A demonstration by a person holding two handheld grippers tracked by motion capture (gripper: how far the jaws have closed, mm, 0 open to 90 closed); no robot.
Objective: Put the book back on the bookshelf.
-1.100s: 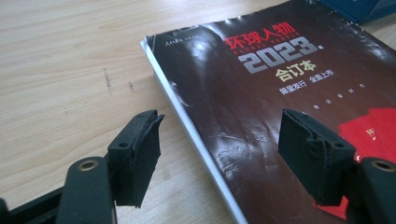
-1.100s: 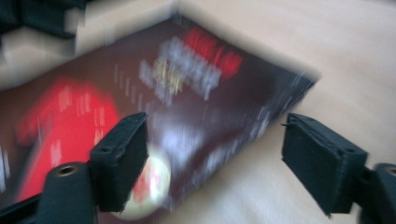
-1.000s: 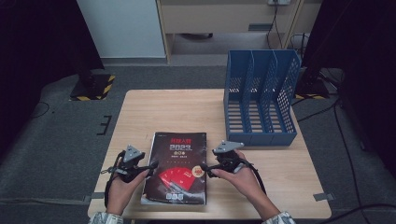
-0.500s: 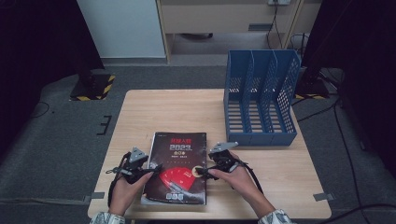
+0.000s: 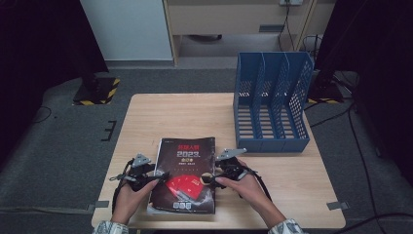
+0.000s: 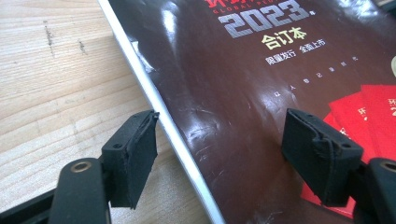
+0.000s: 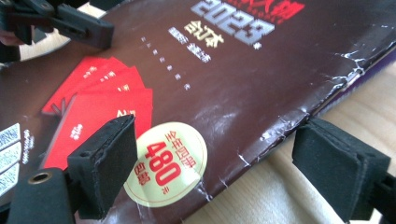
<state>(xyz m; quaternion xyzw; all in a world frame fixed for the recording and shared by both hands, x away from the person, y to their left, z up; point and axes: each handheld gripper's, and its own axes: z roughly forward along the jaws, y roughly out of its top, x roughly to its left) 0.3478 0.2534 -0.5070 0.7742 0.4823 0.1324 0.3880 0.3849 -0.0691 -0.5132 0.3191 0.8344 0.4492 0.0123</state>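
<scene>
Left gripper (image 5: 160, 176): straddling the book's (image 5: 187, 170) left edge, jaws gaping, gripping nothing.
Right gripper (image 5: 212, 179): jaws gaping over the right edge (opposite side).
Table (image 5: 175, 114): pale wood, carrying the book near the front.
File rack (image 5: 272, 105): standing empty, far right.
Floor (image 5: 63, 141): lying grey beyond.

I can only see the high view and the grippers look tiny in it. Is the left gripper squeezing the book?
Observer: No. The left gripper is open. One jaw is over the table and the other is over the book, with the book's pale edge between them.
Operator: What about the right one?
Observer: The right gripper is open too. It straddles the book's cracked edge, next to a round yellow sticker with red print.
</scene>
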